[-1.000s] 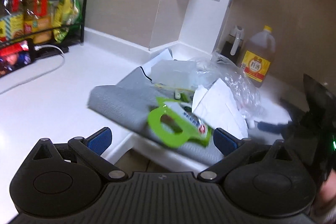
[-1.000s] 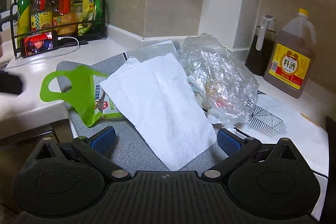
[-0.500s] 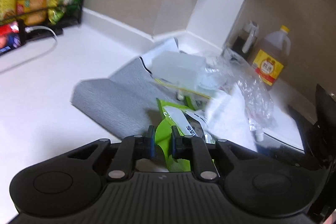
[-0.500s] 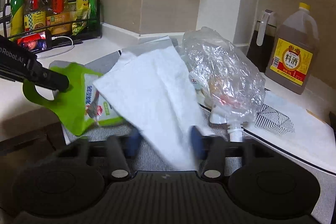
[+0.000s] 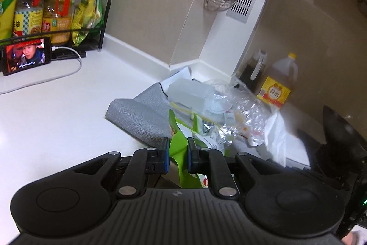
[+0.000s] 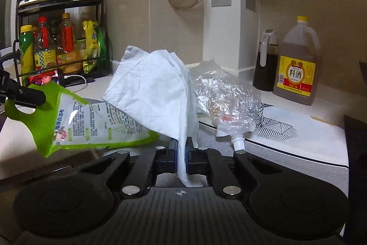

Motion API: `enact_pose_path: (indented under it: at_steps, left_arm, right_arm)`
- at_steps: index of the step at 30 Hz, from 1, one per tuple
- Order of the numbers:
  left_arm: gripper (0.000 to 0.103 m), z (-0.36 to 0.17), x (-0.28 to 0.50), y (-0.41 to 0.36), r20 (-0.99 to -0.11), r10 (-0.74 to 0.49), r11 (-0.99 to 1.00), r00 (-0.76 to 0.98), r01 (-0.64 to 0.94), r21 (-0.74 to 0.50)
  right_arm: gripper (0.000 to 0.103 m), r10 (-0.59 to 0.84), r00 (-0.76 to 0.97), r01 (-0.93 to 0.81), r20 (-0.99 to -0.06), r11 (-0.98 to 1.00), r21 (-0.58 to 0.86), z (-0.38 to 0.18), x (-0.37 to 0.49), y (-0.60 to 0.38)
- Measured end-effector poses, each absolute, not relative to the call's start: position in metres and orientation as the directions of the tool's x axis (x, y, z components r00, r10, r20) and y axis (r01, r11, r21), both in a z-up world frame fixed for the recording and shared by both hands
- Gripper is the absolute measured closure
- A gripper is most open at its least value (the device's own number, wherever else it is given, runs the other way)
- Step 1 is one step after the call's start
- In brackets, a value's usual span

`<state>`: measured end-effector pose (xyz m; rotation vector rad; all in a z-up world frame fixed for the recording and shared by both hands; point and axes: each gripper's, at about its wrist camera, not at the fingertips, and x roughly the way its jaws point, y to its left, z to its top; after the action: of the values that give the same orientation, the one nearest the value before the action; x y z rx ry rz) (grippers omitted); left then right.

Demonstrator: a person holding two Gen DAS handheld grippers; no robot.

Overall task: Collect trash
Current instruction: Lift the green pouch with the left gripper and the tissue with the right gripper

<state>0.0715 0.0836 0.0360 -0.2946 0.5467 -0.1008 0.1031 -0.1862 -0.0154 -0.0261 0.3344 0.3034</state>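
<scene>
My left gripper [image 5: 177,141] is shut on the handle end of a green printed pouch [image 5: 183,167]. In the right wrist view that pouch [image 6: 91,123] hangs tilted above the counter edge from the left gripper [image 6: 34,98]. My right gripper [image 6: 182,146] has its jaws closing tight, pads pressing a white paper towel [image 6: 149,93] that stands up in a peak. From the left wrist the towel [image 5: 275,137] shows at the right. A crumpled clear spout pouch [image 6: 224,98] lies behind on the grey mat [image 5: 142,111].
A black rack of bottles [image 5: 45,4] and a lit phone [image 5: 25,56] stand at the far left. A cooking wine jug [image 6: 296,68] and dark cruet [image 6: 263,66] stand at the right wall. A clear box [image 5: 188,93] and patterned sheet [image 6: 298,132] lie nearby.
Both grippers went from wide open to shut. The left took the green pouch and raised it off the mat; the right pinched the paper towel and pulled it up into a peak.
</scene>
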Motion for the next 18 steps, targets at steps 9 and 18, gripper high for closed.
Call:
enact_pose_path:
  at_steps: [9, 18]
  left_arm:
    - [0.088, 0.056, 0.036, 0.074, -0.439, -0.188, 0.959, 0.879, 0.068, -0.275]
    - [0.088, 0.055, -0.005, 0.082, -0.424, -0.194, 0.957, 0.885, 0.076, -0.280]
  right_arm:
    - [0.097, 0.283, 0.894, -0.293, -0.346, 0.956, 0.026, -0.020, 0.086, -0.185]
    - [0.097, 0.348, 0.892, -0.339, -0.287, 0.937, 0.082, -0.005, 0.044, -0.190]
